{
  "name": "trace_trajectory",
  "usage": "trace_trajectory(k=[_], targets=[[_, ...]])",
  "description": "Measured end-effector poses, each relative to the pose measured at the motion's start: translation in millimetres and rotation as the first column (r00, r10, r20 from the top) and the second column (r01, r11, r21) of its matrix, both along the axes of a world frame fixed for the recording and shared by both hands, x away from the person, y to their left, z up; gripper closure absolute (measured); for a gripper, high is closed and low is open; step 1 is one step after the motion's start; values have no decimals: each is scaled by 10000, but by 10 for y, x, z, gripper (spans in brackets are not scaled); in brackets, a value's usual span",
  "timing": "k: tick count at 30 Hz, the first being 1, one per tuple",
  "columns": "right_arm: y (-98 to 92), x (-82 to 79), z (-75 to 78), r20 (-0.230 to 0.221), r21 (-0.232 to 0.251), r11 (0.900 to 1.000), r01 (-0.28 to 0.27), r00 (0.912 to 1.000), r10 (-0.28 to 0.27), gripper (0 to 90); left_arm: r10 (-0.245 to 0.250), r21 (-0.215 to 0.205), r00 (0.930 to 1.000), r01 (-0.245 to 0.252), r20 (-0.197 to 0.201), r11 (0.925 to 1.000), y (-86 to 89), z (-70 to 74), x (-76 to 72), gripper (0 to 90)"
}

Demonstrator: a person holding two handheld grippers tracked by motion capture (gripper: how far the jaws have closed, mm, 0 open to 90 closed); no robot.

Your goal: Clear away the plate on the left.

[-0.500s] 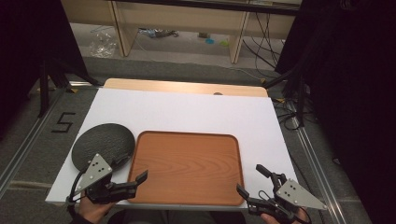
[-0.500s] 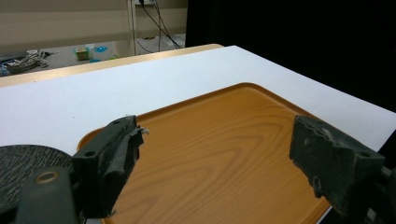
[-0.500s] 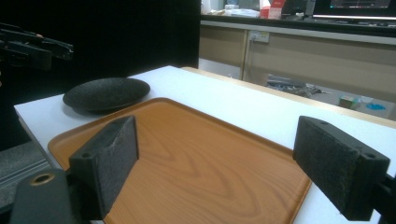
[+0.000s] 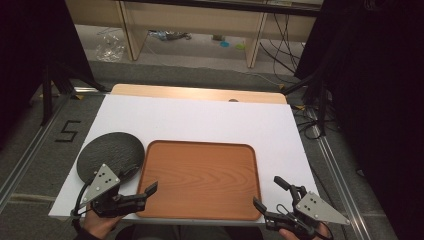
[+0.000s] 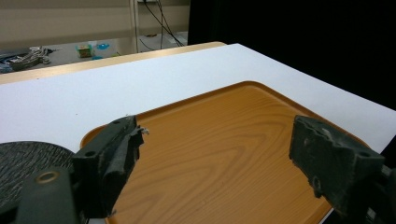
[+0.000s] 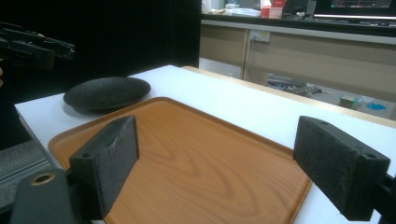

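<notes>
Grey carpet floor (image 4: 210, 60), wooden shelf unit (image 4: 195, 20) behind, black curtains (image 4: 380, 100) both sides.

The white table (image 4: 210, 122) carries two items: one wooden tray (image 4: 200, 177) and one dark plate (image 4: 111, 155).

Tray, quantity one: rectangular, orange-brown, with rounded corners, located along the near edge of the table at its centre.

Plate, quantity one: round, black, with a textured surface, located at the near left corner of the table, just beside the left edge of the tray.

Grippers, quantity two: one left gripper (image 4: 141, 187) at the near left corner of the tray and one right gripper (image 4: 267, 194) at its near right corner. Each gripper has two black jaws, four jaws in total.
</notes>
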State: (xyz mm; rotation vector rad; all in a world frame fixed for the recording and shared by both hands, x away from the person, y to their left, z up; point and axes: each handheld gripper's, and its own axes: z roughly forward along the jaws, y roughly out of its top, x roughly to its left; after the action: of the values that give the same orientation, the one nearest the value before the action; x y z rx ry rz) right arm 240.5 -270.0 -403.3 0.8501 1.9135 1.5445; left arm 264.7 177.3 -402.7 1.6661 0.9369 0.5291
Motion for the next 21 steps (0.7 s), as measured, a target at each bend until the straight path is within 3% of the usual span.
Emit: trace_trajectory(k=[16,20,21], targets=[[2,-1,-1,-5,13,10000,-23,10000,23,154,88,25,9999,-87,-119,10000,19,-4,20,156],[1,-7,3,-5,-2,10000,33,10000,-33,154,123,-54,9994,-125,-334,9999,30,-9,38,157],[1,0,1,-93,-13,9999,-160,9998,160,154,157,-129,9987,-164,-477,9998,48,-14,56,157]])
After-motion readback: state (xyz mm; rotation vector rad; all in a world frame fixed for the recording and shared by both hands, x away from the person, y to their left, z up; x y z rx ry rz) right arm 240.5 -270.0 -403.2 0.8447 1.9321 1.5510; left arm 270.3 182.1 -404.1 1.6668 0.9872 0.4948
